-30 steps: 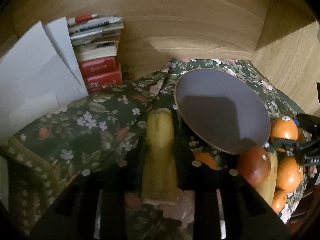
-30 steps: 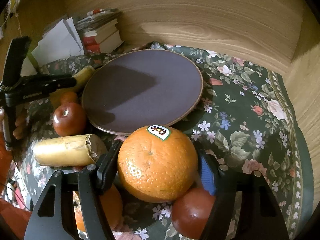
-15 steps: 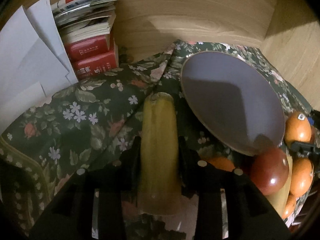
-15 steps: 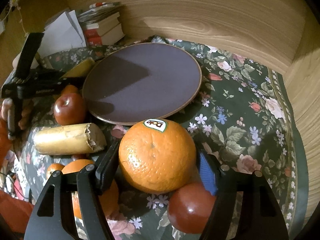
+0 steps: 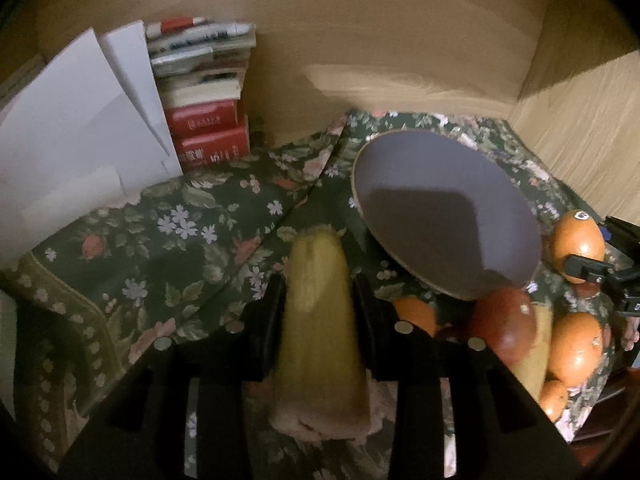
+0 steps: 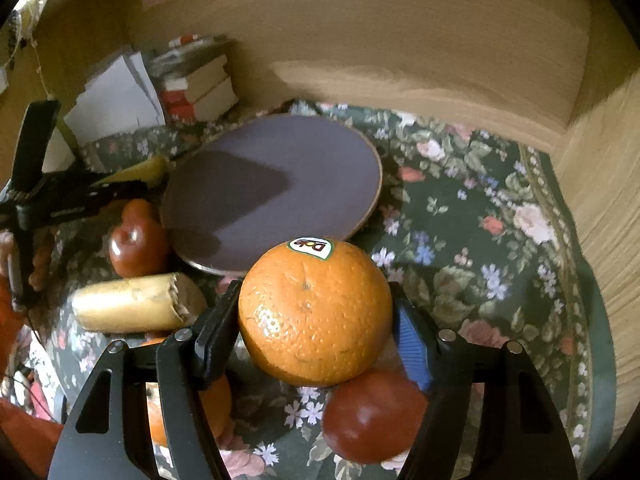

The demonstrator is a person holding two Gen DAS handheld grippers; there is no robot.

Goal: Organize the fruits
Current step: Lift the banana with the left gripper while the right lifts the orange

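My left gripper (image 5: 318, 292) is shut on a yellow banana piece (image 5: 320, 320) and holds it above the floral cloth, left of the dark round plate (image 5: 440, 216). My right gripper (image 6: 316, 300) is shut on a large orange with a Dole sticker (image 6: 314, 312), raised just in front of the plate (image 6: 276, 188). Below it lie a red apple (image 6: 372, 416) and another orange (image 6: 218, 400). A second banana piece (image 6: 132, 304) and a red apple (image 6: 136, 244) lie left of the plate. The left gripper shows at the left edge of the right wrist view (image 6: 132, 184).
A stack of books (image 5: 204, 108) and white papers (image 5: 72, 128) stand at the back left against the wooden wall. More oranges (image 5: 576, 344) and an apple (image 5: 504, 328) sit by the plate's near right rim. A wooden side wall (image 6: 608, 200) bounds the right.
Both grippers have risen and pulled back a little with their fruit; the plate and books look farther off in both views. Neither grip has changed.
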